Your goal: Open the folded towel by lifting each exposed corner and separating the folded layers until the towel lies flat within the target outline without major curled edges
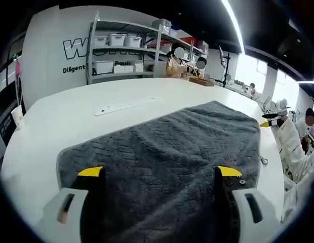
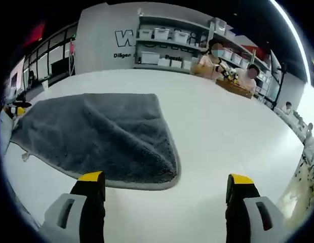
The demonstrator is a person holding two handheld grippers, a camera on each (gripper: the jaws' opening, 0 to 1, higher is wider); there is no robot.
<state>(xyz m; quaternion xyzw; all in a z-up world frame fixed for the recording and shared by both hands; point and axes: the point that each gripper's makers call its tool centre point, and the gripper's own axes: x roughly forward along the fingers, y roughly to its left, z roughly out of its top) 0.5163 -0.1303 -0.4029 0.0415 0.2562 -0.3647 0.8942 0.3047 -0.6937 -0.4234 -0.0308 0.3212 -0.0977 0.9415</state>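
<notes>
Grey towel [image 1: 172, 162] on white table [image 1: 71, 116] beyond white strip [image 1: 127, 106], both hand-held grippers [image 1: 160, 174] [image 2: 167, 182] wide open, empty.

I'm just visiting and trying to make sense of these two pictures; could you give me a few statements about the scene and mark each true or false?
1. The dark grey fluffy towel lies on a white table. True.
2. The right gripper clamps the towel's edge. False: its jaws stand open over bare table, short of the towel.
3. The left gripper is open above the towel. True.
4. The towel lies perfectly flat. False: a fold ridge crosses it.
5. Shelves with white storage bins stand behind the table. True.
</notes>
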